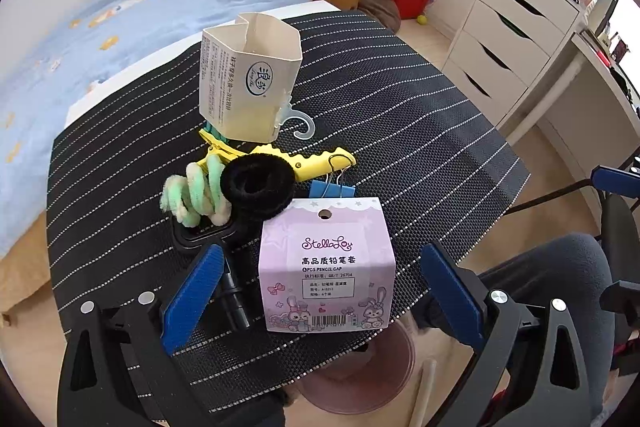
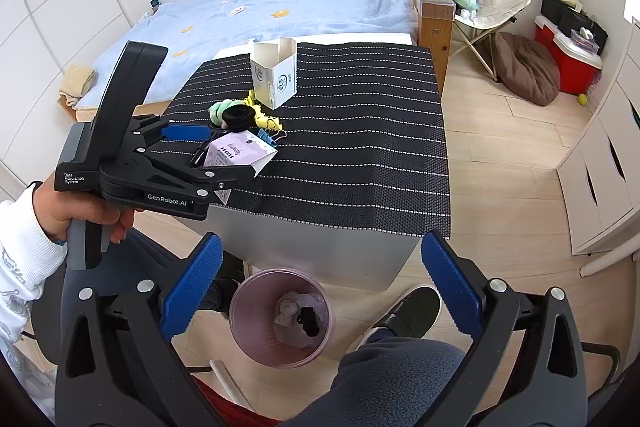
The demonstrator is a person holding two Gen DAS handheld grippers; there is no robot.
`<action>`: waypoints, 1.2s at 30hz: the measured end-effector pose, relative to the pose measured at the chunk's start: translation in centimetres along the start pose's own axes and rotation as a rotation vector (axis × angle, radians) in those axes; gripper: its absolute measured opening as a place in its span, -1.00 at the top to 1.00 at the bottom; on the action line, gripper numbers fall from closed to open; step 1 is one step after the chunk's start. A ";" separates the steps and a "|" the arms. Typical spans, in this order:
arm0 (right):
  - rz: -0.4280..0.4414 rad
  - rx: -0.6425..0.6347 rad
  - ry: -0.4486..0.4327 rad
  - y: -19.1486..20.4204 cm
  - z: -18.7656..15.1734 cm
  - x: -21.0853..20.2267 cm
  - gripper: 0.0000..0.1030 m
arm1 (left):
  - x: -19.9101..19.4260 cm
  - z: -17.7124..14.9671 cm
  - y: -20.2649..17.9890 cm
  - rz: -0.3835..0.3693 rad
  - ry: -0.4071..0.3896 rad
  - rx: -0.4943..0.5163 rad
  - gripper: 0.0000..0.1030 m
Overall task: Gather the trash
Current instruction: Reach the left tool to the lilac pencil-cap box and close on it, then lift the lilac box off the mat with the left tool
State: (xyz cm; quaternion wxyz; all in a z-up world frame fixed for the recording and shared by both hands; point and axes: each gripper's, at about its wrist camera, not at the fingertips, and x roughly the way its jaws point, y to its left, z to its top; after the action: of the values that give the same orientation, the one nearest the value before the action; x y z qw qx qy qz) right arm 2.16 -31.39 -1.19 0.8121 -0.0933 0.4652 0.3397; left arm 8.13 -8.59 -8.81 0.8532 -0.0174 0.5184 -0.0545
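Left gripper (image 1: pixel 324 291) wide open, straddling pencil-cap box (image 1: pixel 326 267)

On the mat: two paper boxes (image 1: pixel 248 79) (image 1: pixel 326 267), two scrunchies (image 1: pixel 196 193) (image 1: pixel 258 185), one yellow clip (image 1: pixel 308 159), one binder clip (image 1: pixel 332 189)

Right half of the striped mat (image 2: pixel 360 131) lies bare; clips, hair ties (image 1: pixel 256 187) and cream carton (image 1: pixel 248 83) crowd, perhaps touching, behind the purple box (image 1: pixel 326 267).

The right gripper (image 2: pixel 320 281) hangs wide open over a pink bin (image 2: pixel 256 331) on the floor. The left gripper (image 2: pixel 230 151) straddles a purple package (image 2: pixel 236 155) on the striped mat (image 2: pixel 360 139).
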 end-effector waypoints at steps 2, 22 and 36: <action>0.001 -0.001 0.002 0.1 -0.1 0.1 -0.90 | 0.1 0.1 0.0 0.001 -0.001 0.000 -0.85; 0.013 -0.015 0.005 0.5 0.2 0.3 -0.90 | 1.1 0.0 0.0 0.046 0.028 0.000 -0.27; 0.020 -0.017 0.000 0.5 0.4 0.2 -0.90 | -1.5 -0.5 0.3 -0.019 -0.036 -0.036 -0.21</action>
State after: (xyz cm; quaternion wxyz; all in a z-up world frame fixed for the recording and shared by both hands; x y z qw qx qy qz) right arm 2.21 -30.74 -1.08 0.8079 -0.0957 0.4631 0.3517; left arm 7.03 -8.11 -7.72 0.8614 -0.0385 0.5037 -0.0529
